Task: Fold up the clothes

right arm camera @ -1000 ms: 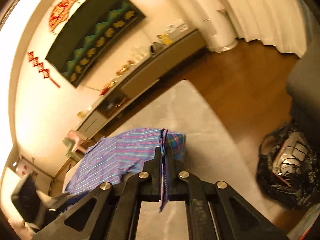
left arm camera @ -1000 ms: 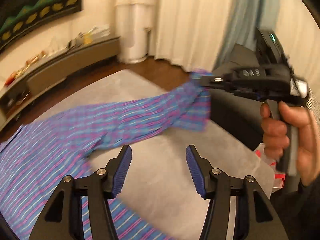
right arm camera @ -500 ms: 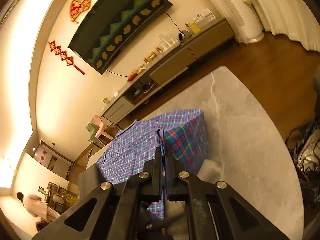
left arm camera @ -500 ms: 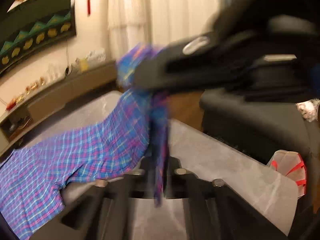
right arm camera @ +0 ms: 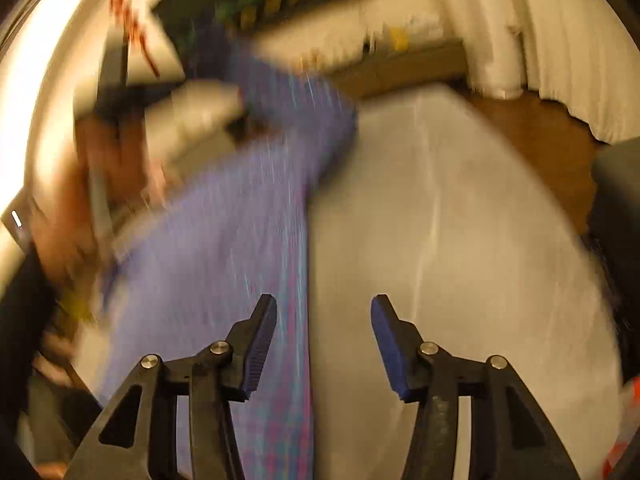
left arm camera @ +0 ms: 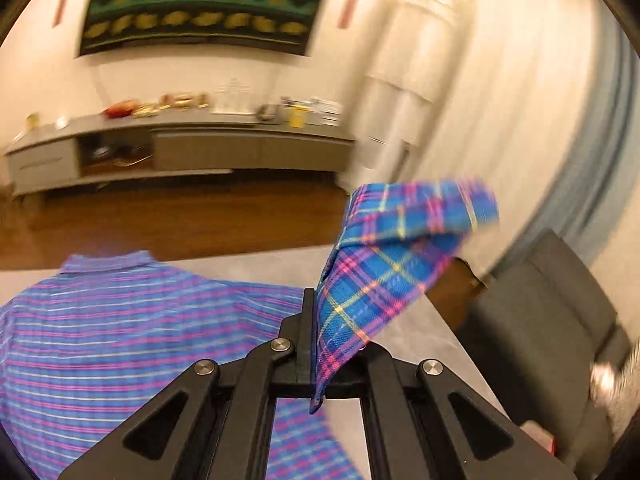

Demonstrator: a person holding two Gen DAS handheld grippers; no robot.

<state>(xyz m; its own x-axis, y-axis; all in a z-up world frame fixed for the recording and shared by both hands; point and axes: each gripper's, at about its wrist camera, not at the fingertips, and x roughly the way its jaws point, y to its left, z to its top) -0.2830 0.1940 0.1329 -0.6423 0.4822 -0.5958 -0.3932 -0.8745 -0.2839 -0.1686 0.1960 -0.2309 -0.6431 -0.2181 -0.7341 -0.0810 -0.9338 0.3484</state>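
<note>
Fingers, left: our left gripper (left arm camera: 314, 344) has its fingers (left arm camera: 306, 320) pressed together on the plaid cuff end of the shirt sleeve (left arm camera: 384, 264), which stands up out of the grip and flops over to the right in the left wrist view.
Fingers, right: our right gripper (right arm camera: 323, 346) has just been opening; its blue fingers (right arm camera: 260, 344) now stand apart with nothing between them, and the pads touch no cloth.
Shirt: the blue, pink and white striped shirt (left arm camera: 120, 344) lies spread on the grey surface (left arm camera: 452, 344), its collar toward the far edge; we see its body to the left of our left gripper.
Sleeve from the right: in the right wrist view the shirt (right arm camera: 240, 220) runs as a blurred purple band from below our left finger up to the upper left, where it meets a blurred grey device and a hand (right arm camera: 100, 184); we cannot tell the contact there.
Surface: pale grey, bare to the right of the cloth (right arm camera: 460, 220).
Room: a low grey cabinet (left arm camera: 180, 148) with small things on top stands along the far wall, under a dark hanging (left arm camera: 200, 4) with green and yellow shapes; white curtains (left arm camera: 500, 100) hang at the right, and a dark grey chair (left arm camera: 552, 312) stands beside the surface.
Sharpness: the right wrist view is heavily smeared, so fine detail there is lost.
</note>
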